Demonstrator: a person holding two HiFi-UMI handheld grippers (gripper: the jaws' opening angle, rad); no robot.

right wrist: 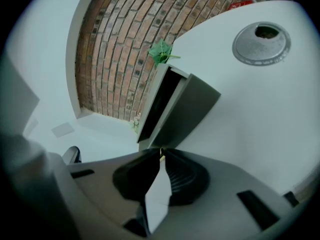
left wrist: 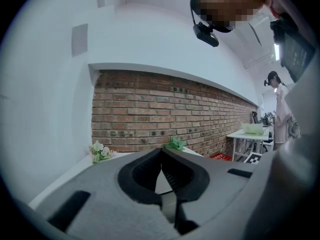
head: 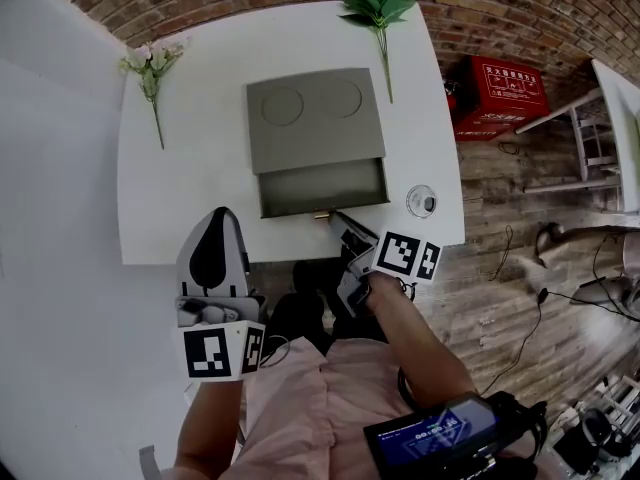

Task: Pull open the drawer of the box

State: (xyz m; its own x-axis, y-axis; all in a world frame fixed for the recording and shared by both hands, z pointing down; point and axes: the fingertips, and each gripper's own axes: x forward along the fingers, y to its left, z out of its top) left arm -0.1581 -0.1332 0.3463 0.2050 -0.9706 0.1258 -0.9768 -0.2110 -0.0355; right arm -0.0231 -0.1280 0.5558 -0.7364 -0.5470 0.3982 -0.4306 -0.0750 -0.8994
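The right gripper (head: 335, 220) has its jaws closed on the small brass-coloured knob (head: 322, 214) at the front of the drawer (head: 322, 183). In the right gripper view the knob (right wrist: 160, 154) is pinched right at the tips of the right gripper (right wrist: 161, 155). The drawer front rises just beyond the jaws, and the dark inside of the drawer (right wrist: 161, 100) is behind it.

The drawer stands partly pulled out of the grey box (head: 313, 118), which sits on the white surface (head: 200, 188) straight ahead of these jaws. A round metal dish (head: 421, 201) lies on the surface just to the right of the jaws, apart from the box. A green leafy sprig (head: 378, 8) lies far beyond them, past the box's right rear corner.

The left gripper (head: 220, 216) is held off the near edge of the surface, well to the left of the drawer and touching nothing. Its jaws are closed tip to tip and hold nothing, as the left gripper view shows (left wrist: 161, 152). A sprig of pale flowers (left wrist: 100, 151) lies ahead and to the left of those jaws, near the brick wall (left wrist: 165, 114).
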